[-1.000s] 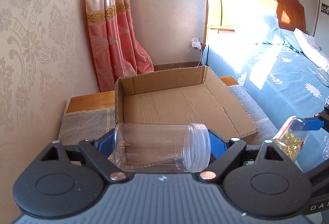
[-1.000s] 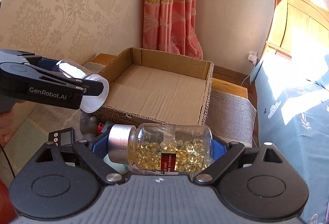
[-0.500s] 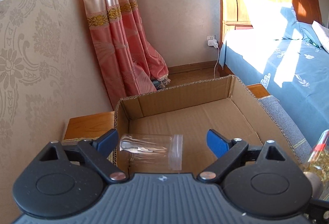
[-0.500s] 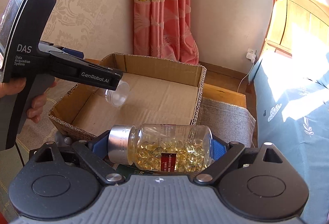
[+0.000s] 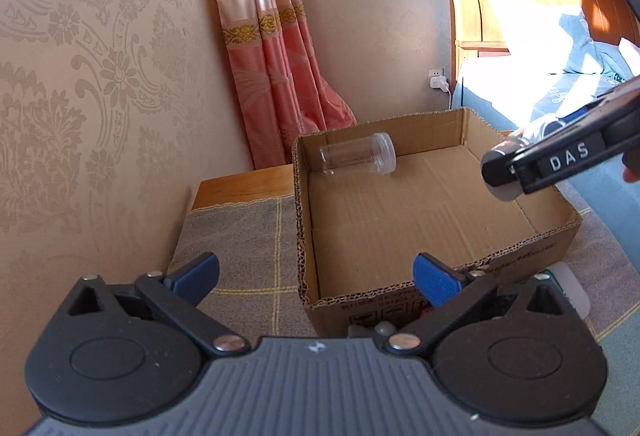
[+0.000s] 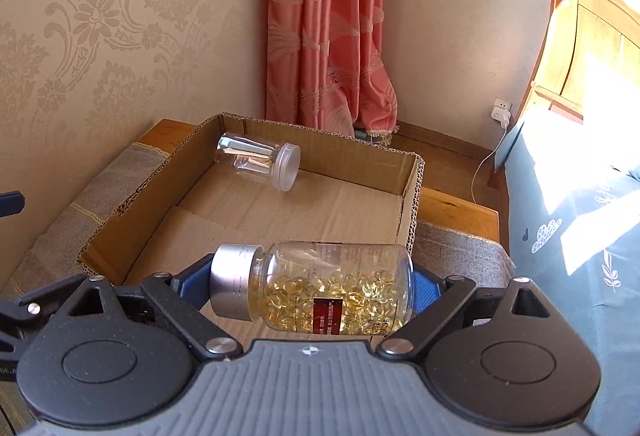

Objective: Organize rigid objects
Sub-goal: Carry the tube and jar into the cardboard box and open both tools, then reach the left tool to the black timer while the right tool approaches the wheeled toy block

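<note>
— So, what's around the box and in your way?

— My left gripper [image 5: 316, 274] is spread wide with nothing in it, hanging above the near left corner of the cardboard box [image 5: 400, 300]. The clear jar [image 5: 358, 154] lies on its side in the far left corner, against the back wall. My right gripper [image 6: 312, 286] is clamped on the capsule bottle [image 6: 320, 288], held sideways with its silver cap to the left, over the near part of the box floor. From the left camera, that gripper pokes in over the box's right side.

— And the edges, the room to move?

— The box walls are low and the top is open; most of the floor between jar and bottle is bare cardboard. The box sits on a grey checked cloth [image 5: 240, 236]. A patterned wall [image 5: 100, 95] runs close on the left, a pink curtain [image 6: 328, 35] hangs beyond the far edge, and the bed [image 6: 580, 215] lies to the right. Small items sit by the near front wall, too hidden to name.
</note>
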A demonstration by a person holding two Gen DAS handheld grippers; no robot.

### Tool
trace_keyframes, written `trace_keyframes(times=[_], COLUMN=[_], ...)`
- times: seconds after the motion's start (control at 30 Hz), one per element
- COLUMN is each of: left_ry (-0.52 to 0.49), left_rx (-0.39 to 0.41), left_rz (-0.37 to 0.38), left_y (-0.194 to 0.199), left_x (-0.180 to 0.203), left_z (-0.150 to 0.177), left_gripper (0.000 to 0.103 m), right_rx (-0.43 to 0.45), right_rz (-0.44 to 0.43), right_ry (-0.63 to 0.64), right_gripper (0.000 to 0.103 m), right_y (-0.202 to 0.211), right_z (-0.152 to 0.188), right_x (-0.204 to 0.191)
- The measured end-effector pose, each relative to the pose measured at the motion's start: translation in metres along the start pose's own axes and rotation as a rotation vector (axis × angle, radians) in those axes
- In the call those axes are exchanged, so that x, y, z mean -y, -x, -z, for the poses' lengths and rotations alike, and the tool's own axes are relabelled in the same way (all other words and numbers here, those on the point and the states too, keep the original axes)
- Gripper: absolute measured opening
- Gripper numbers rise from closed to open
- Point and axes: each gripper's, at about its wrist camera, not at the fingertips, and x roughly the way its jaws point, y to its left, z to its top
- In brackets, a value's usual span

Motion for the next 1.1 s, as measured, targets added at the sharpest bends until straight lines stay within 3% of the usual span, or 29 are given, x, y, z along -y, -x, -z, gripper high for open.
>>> trace_keyframes(times=[0.17, 0.23, 0.43, 0.8, 1.1], left_ry=[0.017, 0.010, 0.001, 0.011, 0.028], left_rx=[-0.060, -0.075, -0.078, -0.075, -0.091], left_rz=[0.050, 0.061, 0.075, 0.090, 0.095], left_y=[0.006, 0.008, 0.014, 0.027, 0.030], left_x=[-0.005, -0.004, -0.005, -0.012, -0.016], left_z=[0.022, 0.028, 0.036, 0.053, 0.072], left_gripper=[0.102, 0.102, 0.102, 0.102, 0.102], right_rx=[-0.008, 0.002, -0.004, 0.009, -0.093], right_rz=[-0.002, 0.005, 0.025, 0.050, 0.095], right_ry=[-0.011, 0.005, 0.011, -0.035, -0.160], right_gripper=[0.097, 0.103, 0.103, 0.103, 0.103], right_y=[-0.022, -0.028, -0.014, 0.043, 0.034], right_z=[-0.026, -0.031, -0.026, 0.039, 0.118], right_x=[-0.003, -0.006, -0.012, -0.021, -0.019])
